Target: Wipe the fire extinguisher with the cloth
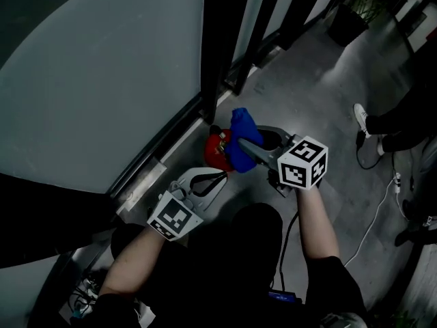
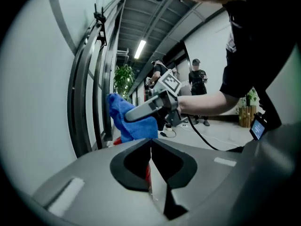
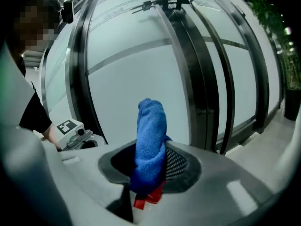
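Note:
The red fire extinguisher [image 1: 216, 153] stands on the floor beside the glass wall. A blue cloth [image 1: 243, 137] lies bunched against its top, and my right gripper [image 1: 240, 146] is shut on that cloth. The right gripper view has the cloth [image 3: 151, 142] standing up between the jaws of the right gripper [image 3: 150, 173], with a bit of red extinguisher [image 3: 146, 199] beneath. My left gripper [image 1: 217, 175] reaches the extinguisher from the near side. Its jaws in the left gripper view [image 2: 150, 173] are closed with a thin red sliver [image 2: 147, 174] between them; the cloth [image 2: 129, 119] shows beyond.
A curved glass wall [image 1: 102, 80] with dark frame posts [image 1: 217, 39] and a floor track runs along the left. A person's shoe [image 1: 361, 119], a white cable [image 1: 374, 219] and a potted plant [image 1: 349, 18] are on the grey floor to the right.

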Tool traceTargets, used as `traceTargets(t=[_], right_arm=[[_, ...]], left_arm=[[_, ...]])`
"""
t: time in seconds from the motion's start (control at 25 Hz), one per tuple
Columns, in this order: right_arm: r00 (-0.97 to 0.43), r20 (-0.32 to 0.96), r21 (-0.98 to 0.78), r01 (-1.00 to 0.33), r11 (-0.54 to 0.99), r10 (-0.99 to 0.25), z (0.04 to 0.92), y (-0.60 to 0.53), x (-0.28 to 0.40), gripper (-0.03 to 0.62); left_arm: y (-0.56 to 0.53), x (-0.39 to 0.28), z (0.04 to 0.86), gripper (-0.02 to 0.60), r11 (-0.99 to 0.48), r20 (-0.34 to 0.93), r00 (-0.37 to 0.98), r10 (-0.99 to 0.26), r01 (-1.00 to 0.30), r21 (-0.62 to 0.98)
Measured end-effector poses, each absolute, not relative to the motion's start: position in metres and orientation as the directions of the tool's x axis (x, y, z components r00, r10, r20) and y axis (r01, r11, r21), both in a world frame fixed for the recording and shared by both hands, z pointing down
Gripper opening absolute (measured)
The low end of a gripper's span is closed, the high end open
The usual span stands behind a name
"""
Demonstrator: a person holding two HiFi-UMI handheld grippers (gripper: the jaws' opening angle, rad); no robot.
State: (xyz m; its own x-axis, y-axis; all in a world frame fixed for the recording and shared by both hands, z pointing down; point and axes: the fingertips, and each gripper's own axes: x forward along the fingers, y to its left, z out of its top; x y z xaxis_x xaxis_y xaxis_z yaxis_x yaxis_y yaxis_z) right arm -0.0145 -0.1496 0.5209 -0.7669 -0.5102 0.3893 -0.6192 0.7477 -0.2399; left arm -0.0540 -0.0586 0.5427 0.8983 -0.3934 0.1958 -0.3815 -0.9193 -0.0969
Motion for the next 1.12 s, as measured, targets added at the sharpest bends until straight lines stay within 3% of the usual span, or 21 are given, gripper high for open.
traceTargets(t=[0.64,0.84,1.12], right_arm=[[-0.749,0.521,-0.166,-0.559,0.812,-0.409,0.553,-0.185,-0.051,0.133],[-0.700,0.543,-0.122,-0.612,0.781,-0.464,0.556,-0.201,-0.050,0.133],[-0.742,0.263,-0.140,-0.662,0.736,-0.617,0.480,-0.181,-0.016,0.133]], left_arm=[[-0.064,-0.048,0.545,0.012,-0.945,0.204,0.923,-0.326,-0.322,-0.051],[-0.068,-0.045,0.551,0.012,-0.949,0.212,0.925,-0.314,-0.314,-0.036],[-0.071,-0.043,0.542,0.012,-0.945,0.164,0.931,-0.326,-0.326,-0.025]])
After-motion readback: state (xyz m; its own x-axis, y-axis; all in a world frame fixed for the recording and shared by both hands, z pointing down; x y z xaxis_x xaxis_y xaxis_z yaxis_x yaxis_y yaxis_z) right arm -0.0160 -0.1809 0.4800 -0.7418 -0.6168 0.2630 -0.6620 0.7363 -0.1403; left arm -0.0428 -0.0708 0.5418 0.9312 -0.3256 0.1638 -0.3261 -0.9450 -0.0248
